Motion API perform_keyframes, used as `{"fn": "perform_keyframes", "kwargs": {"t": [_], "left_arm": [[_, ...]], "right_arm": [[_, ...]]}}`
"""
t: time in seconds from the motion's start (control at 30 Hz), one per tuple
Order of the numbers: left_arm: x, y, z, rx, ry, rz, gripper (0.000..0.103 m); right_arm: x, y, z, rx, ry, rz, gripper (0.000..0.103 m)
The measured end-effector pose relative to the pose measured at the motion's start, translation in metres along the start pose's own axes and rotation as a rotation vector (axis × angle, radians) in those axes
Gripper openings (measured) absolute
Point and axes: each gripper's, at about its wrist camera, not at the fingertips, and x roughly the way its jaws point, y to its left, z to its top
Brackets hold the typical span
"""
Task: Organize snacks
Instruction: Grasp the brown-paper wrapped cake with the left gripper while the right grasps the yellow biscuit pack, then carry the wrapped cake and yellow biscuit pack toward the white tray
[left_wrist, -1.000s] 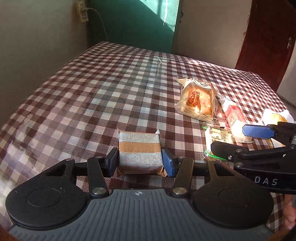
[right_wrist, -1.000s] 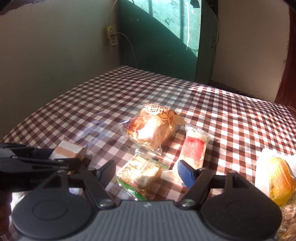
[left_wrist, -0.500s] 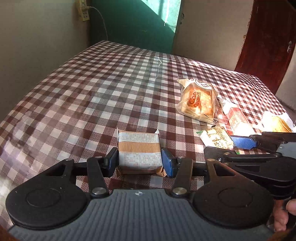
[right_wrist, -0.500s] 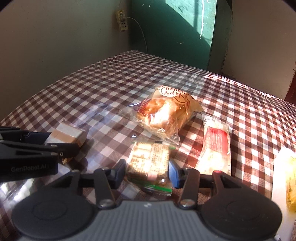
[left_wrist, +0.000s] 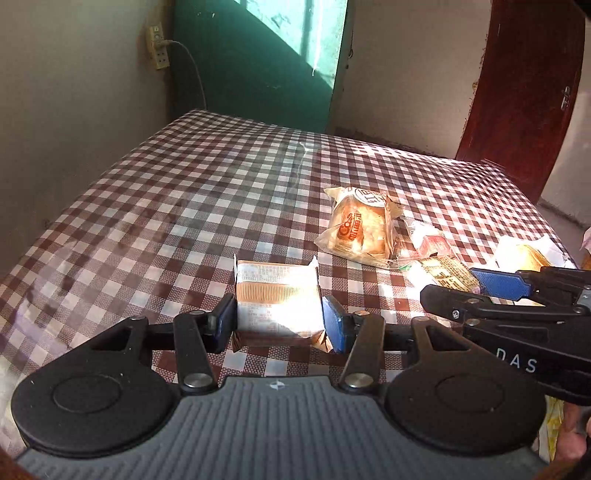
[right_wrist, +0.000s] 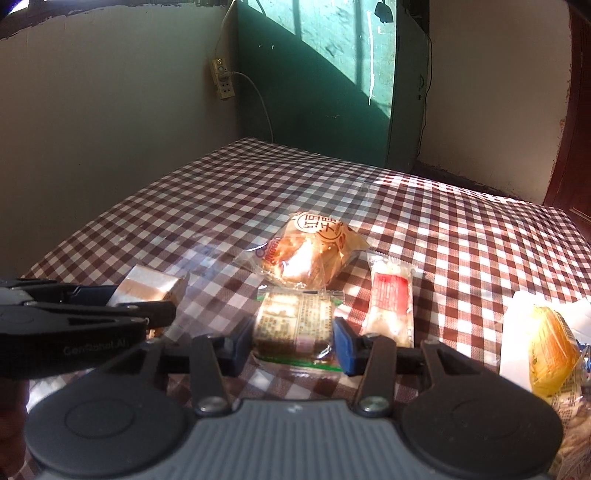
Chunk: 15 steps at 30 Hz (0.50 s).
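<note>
Both grippers hold snacks above the checked counter (left_wrist: 207, 192).
Left gripper (left_wrist: 279, 322) fingers clamp a brown-banded foil packet (left_wrist: 277, 299); right gripper (right_wrist: 293, 341), having just closed, pinches a green-edged printed packet (right_wrist: 295, 325).

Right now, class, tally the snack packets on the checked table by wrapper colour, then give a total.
Brown and white packet: 1
Clear bread bag: 1
Green-edged packet: 1
Red and white packet: 1
Yellow packet: 1
Total: 5

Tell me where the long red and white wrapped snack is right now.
In the right wrist view the long red and white wrapped snack lies on the checked tablecloth, right of the right gripper, just beyond its blue fingertip, and beside the clear bag of orange pastry.
</note>
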Motion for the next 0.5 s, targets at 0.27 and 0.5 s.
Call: {"fn": "perform_keyframes", "kwargs": {"t": [0.27,0.5], "left_arm": [[-0.028,-0.008,0.006,0.008,-0.036,-0.007,0.061],[-0.053,-0.016,0.010,0.015,-0.064,-0.015,0.061]], "right_arm": [[-0.035,-0.002,0.004,0.025,-0.049,-0.020,0.045],[-0.066,-0.004,0.003,0.046,-0.083,-0.034,0.045]]}}
